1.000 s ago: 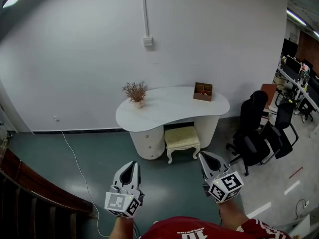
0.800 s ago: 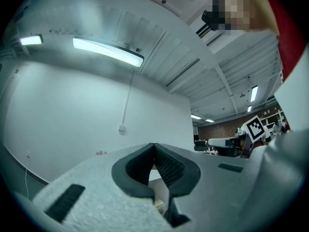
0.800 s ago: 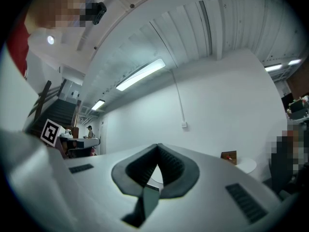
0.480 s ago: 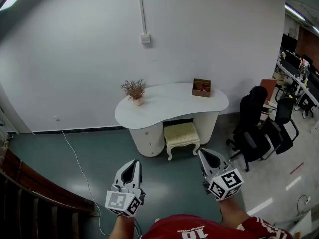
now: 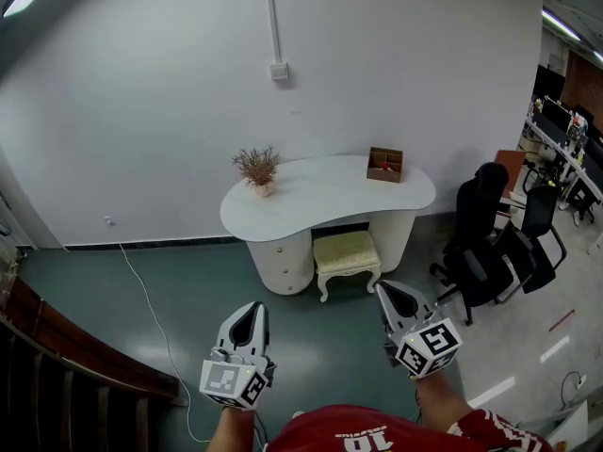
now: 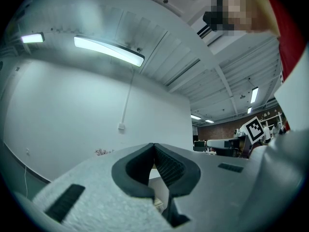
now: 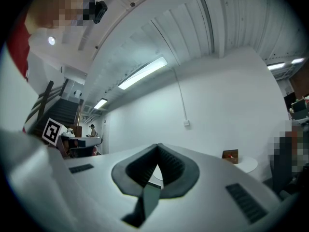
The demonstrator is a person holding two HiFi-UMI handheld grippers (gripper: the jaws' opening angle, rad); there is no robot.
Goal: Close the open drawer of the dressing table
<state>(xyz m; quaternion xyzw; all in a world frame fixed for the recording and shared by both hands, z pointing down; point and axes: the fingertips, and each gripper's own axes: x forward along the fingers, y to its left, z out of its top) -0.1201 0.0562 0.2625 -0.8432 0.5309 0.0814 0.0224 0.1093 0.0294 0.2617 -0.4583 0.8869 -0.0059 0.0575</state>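
The white dressing table (image 5: 325,201) stands against the far wall, with a rounded drawer pedestal (image 5: 281,262) under its left end. From this distance I cannot make out which drawer stands open. Both grippers hang well short of it over the green floor. The left gripper (image 5: 252,307) is shut and holds nothing; in its own view the left gripper (image 6: 154,145) shows its jaws meeting at the tip. The right gripper (image 5: 384,290) is also shut and empty, and the right gripper (image 7: 158,146) points toward the table top (image 7: 246,164).
A cushioned stool (image 5: 347,257) sits under the table. A dried plant (image 5: 256,169) and a wooden box (image 5: 384,165) rest on top. Black office chairs (image 5: 490,252) stand to the right, a white cable (image 5: 141,290) crosses the floor, and a wooden stair rail (image 5: 66,365) runs at the left.
The head view has shifted slightly, so the table sits a touch differently in the picture. Both grippers keep their places and stay shut.
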